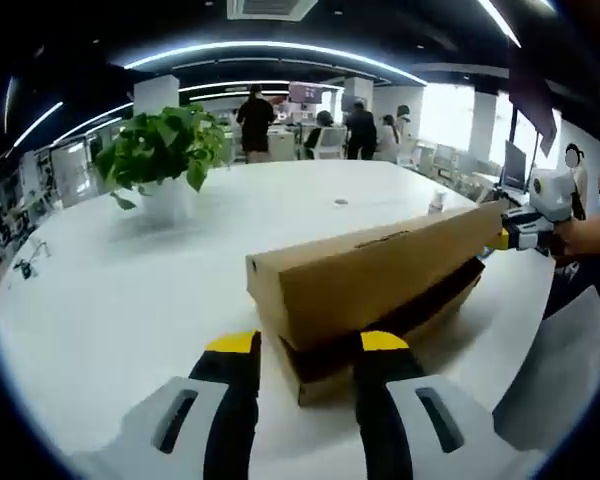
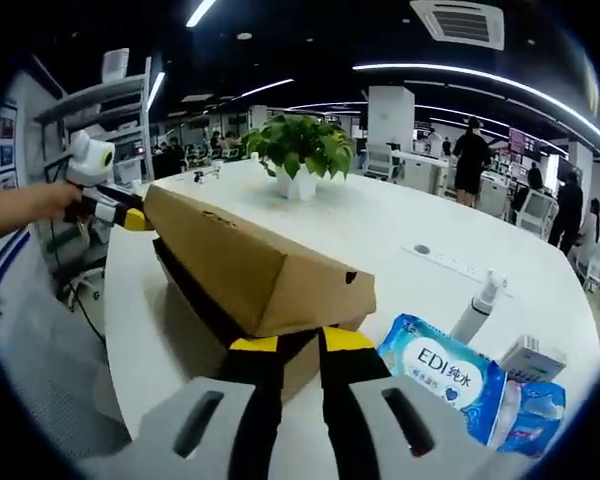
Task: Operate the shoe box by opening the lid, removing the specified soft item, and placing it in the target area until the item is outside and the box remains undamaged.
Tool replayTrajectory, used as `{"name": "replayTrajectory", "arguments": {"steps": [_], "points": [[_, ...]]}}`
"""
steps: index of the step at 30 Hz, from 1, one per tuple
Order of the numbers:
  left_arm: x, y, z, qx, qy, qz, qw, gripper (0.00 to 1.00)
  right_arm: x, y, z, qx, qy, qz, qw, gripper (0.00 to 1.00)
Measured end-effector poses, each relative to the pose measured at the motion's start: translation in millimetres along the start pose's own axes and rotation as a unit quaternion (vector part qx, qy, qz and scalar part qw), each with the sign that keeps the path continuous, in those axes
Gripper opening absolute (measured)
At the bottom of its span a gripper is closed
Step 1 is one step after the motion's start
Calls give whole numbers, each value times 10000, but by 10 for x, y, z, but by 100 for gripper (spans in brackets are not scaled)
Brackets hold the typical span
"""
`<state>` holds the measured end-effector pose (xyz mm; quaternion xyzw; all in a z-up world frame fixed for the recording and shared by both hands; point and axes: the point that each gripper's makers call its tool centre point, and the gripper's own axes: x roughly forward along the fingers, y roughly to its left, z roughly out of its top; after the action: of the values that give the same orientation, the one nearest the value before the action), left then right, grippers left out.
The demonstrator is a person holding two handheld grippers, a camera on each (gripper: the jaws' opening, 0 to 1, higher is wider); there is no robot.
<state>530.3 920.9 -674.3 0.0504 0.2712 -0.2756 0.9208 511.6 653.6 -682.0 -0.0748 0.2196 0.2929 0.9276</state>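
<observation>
On white table (image 1: 130, 290), cardboard shoe box (image 1: 370, 280), lid (image 2: 250, 255) tilted ajar, contents hidden.

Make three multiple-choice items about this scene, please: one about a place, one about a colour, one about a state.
1. Where is the potted plant?
A. on the white table, beyond the box
B. inside the box
C. on the floor

2. What colour are the tips of the left gripper?
A. red
B. yellow
C. green

3. In what state is the lid of the shoe box?
A. removed and lying beside the box
B. flat and fully closed
C. raised, with a dark gap under it

Answers: 1 A, the pot stands on the tabletop behind the box. 2 B, both jaw tips are yellow. 3 C, both views show a dark gap below the lid.
</observation>
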Motion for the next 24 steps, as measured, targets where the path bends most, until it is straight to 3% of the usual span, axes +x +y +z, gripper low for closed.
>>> {"name": "replayTrajectory", "arguments": {"steps": [24], "points": [[33,-129,-210,336,308,-285,9986,39,-3,176,-235,-247,179,409,9987,28]]}}
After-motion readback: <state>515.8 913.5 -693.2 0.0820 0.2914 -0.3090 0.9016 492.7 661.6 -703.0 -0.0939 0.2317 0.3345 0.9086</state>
